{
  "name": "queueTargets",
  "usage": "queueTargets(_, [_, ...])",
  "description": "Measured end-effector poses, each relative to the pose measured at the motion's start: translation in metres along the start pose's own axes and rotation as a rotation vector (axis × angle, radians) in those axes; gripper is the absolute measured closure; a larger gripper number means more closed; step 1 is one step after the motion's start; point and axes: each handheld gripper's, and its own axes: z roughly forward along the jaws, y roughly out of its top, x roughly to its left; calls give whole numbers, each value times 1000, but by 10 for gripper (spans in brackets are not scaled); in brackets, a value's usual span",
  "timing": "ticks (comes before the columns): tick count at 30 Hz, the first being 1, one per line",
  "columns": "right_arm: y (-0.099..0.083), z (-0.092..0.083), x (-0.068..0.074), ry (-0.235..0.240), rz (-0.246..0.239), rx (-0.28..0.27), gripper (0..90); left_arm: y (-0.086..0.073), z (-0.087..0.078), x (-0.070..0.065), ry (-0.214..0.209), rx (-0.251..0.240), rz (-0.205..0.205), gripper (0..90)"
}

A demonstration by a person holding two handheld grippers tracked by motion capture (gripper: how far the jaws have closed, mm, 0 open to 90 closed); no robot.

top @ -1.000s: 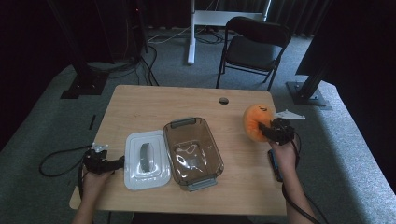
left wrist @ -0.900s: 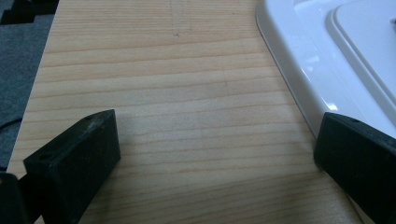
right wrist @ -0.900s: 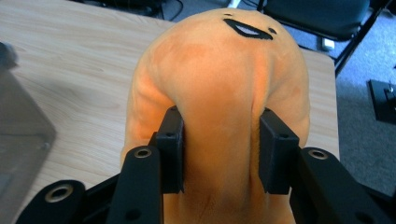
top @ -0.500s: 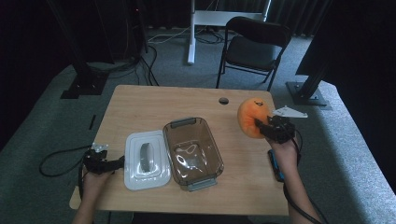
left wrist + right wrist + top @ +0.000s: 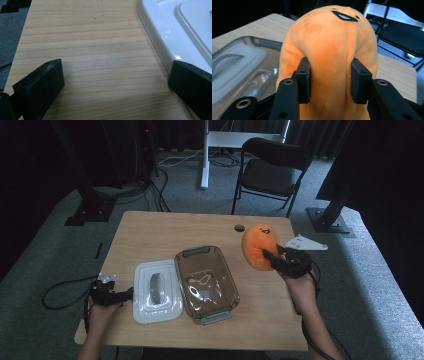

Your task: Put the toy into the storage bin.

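An orange plush toy with a small stitched face hangs above the table's right side, pinched by my right gripper. In the right gripper view the two black jaws squeeze into the plush from both sides. A clear brown-tinted container stands at the table's middle, just left of the toy. Its white lid with a grey handle lies beside it. My left gripper rests low at the table's left front edge, jaws wide apart over bare wood, with the lid's rim by its right jaw.
The wooden table has a small dark hole near its far edge. A black chair and a white desk leg stand beyond it. Cables trail on the grey carpet at the left.
My right gripper has lifted the orange plush and carried it leftward, toward the container. The left gripper has stayed put.
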Motion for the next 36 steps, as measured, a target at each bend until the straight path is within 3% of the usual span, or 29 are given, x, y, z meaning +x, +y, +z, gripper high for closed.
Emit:
queueTargets(23, [6,-1,63,229,-134,-23,586,0,0,0,0,-2,0,7])
queueTargets(36, [6,9,94,361,-185,-5,584,0,0,0,0,-2,-1,7])
